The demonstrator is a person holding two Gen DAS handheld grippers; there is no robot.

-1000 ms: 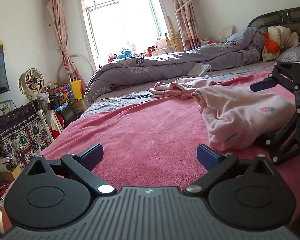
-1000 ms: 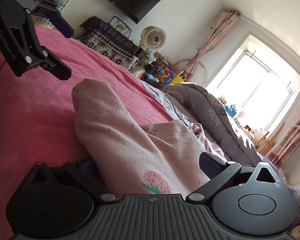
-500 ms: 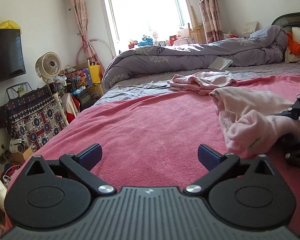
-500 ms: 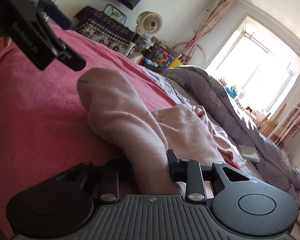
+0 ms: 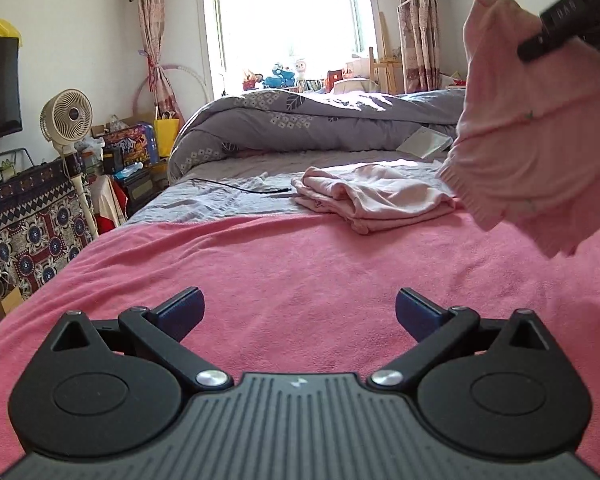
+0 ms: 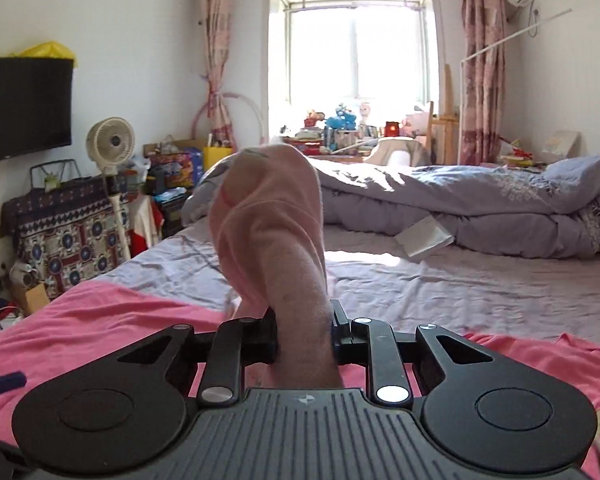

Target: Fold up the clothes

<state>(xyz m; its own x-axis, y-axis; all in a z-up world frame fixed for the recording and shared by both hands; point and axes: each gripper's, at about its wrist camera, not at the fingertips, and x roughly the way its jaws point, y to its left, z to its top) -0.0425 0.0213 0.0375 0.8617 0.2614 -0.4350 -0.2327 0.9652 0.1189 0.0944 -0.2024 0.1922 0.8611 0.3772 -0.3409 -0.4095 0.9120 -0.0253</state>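
The right tool (image 6: 304, 330) is clamped on a pale pink knit garment (image 6: 276, 240), lifted above the pink towel-covered bed (image 5: 300, 272); the left tool (image 5: 299, 308) gapes empty.

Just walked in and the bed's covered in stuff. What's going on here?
A person with a gripper in each hand is folding clothes. The right gripper is shut on a pink garment, lifted above the pink blanket. The left gripper is open and empty, low over the blanket. Another pink garment lies crumpled further up the bed.
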